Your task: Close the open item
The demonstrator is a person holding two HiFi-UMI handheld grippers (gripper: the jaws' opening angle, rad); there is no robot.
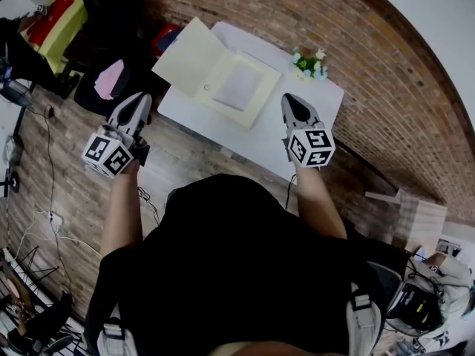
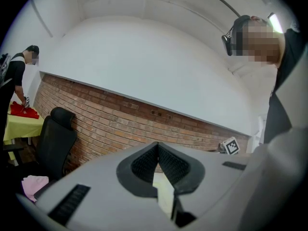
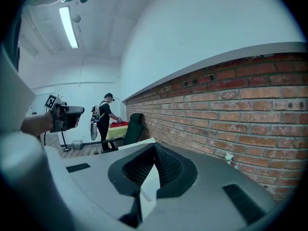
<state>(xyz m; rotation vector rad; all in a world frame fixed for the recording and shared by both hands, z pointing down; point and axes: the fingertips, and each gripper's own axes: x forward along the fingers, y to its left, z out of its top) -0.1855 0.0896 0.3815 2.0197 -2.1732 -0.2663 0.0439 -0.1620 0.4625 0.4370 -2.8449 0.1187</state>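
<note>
Left hand-held gripper (image 1: 138,101) and right hand-held gripper (image 1: 294,101): jaws together, empty. Risk: shoving the lid (image 1: 184,56), at 10 o'clock of the open box (image 1: 236,86), skids the box across the bench (image 1: 326,95).

1. A brick wall (image 3: 250,105), white above, runs behind the white table (image 1: 256,139) before me.
2. Wood-plank floor (image 1: 67,191); a black office chair (image 2: 55,138) on my left (near a yellow-covered table (image 2: 17,128)).
3. One ceiling strip light (image 3: 68,27) burns.

Cream box (image 1: 215,80) — lid flung open left — flat on white table (image 1: 297,124).
</note>
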